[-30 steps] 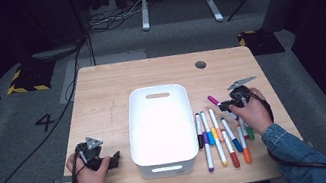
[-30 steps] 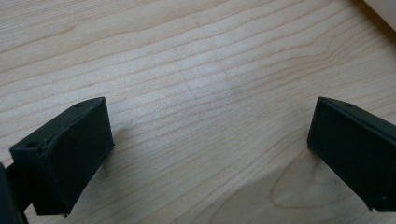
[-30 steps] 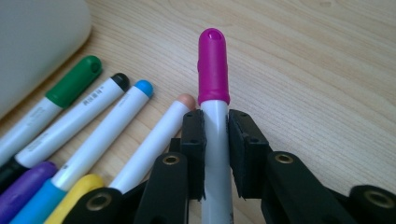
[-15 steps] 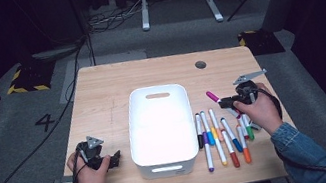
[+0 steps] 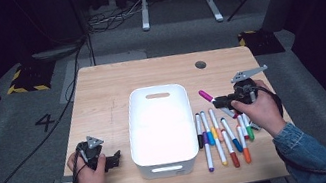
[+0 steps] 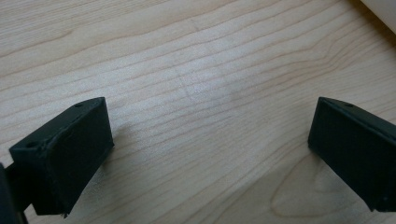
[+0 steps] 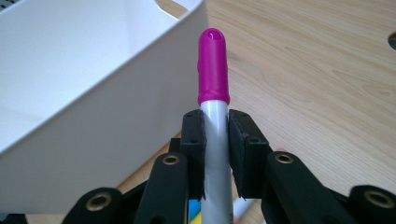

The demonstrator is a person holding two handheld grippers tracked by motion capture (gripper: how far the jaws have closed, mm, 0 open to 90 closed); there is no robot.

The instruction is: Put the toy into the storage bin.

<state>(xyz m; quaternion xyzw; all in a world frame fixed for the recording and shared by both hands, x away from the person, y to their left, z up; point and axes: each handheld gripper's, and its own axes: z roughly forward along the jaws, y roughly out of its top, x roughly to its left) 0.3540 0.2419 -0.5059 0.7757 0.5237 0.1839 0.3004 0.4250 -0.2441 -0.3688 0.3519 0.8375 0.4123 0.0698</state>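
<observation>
- Right hand-held gripper (image 7: 215, 128): jaws clamped on the grey barrel of a magenta-capped marker (image 7: 213, 70), just below the cap, held off the table (image 5: 101, 97) beside the white bin (image 5: 160, 122).
- Marker: judged light, rigid and smooth; a mid-barrel hold would likely limit swivelling.
- Left hand-held gripper (image 6: 205, 154): jaws wide apart, empty, over bare wood.

Brightly lit from above on the pale surface (image 5: 103, 107) with glare off the white bin (image 5: 160, 122), dark and murky all around, soft shadows under the hand-held gripper jaws, close views slightly soft
</observation>
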